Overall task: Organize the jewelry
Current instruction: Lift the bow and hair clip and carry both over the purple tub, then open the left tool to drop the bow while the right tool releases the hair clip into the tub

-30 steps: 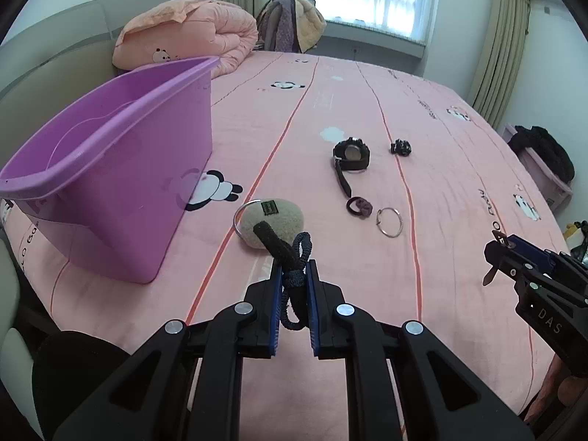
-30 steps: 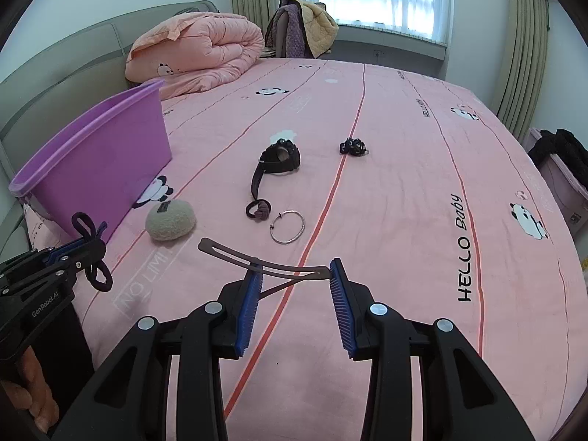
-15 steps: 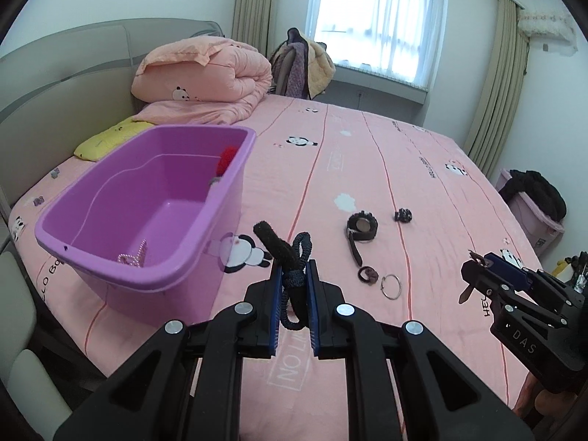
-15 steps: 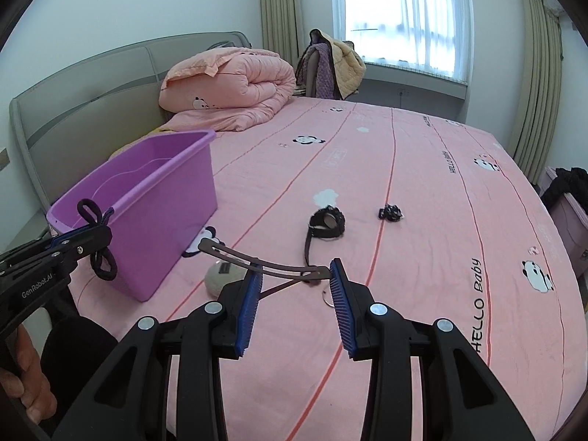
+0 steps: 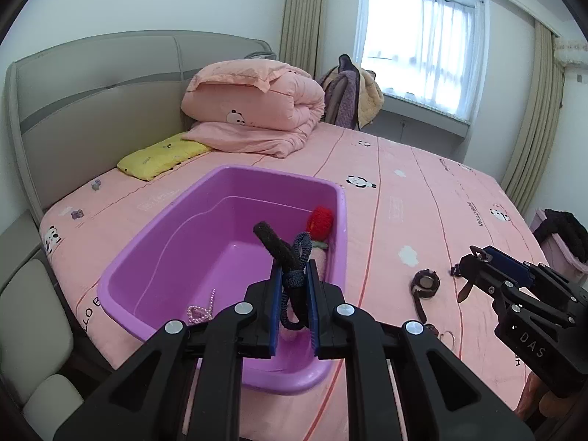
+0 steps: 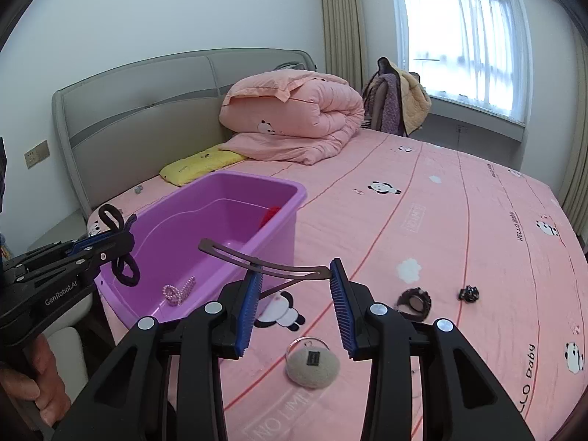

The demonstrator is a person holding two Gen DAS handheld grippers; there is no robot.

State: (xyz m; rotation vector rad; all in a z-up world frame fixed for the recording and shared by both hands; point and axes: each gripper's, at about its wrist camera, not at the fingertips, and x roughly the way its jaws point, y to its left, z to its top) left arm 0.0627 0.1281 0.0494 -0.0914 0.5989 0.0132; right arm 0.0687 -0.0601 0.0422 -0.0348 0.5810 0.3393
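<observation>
Jewelry lies partly in the purple bin [image 5: 154, 242] and partly on the pink bed [image 5: 422, 198]. Left gripper [image 5: 294, 286] has its jaws clamped on dark hair ties [image 5: 290, 257], which stick up between the blue pads above the bin's near end. In the right wrist view the same gripper [image 6: 110, 242] sits at 9 o'clock beside the bin [image 6: 279, 198], ties [image 6: 125, 268] dangling from it, a hand [image 6: 33, 386] gripping its handle. Right gripper [image 6: 294, 286] has its jaws part-way apart and pressed on the ends of a brown hair clip [image 6: 264, 261], which spans them crosswise and juts out toward 10 o'clock. Inside the bin a pearl piece [image 5: 200, 310] rests on the floor at 7 o'clock and a red item [image 5: 319, 222] leans in the far corner at 1 o'clock. On the bed, a watch [image 6: 415, 299] lies at 3 o'clock of the right jaws, a small black piece [image 6: 468, 293] just beyond it, and a grey pouch [image 6: 312, 364] with a ring [image 6: 294, 343] touching it at 6 o'clock. A folded quilt [image 5: 257, 110] and yellow pillow [image 5: 161, 156] sit at 12 o'clock by the headboard.
</observation>
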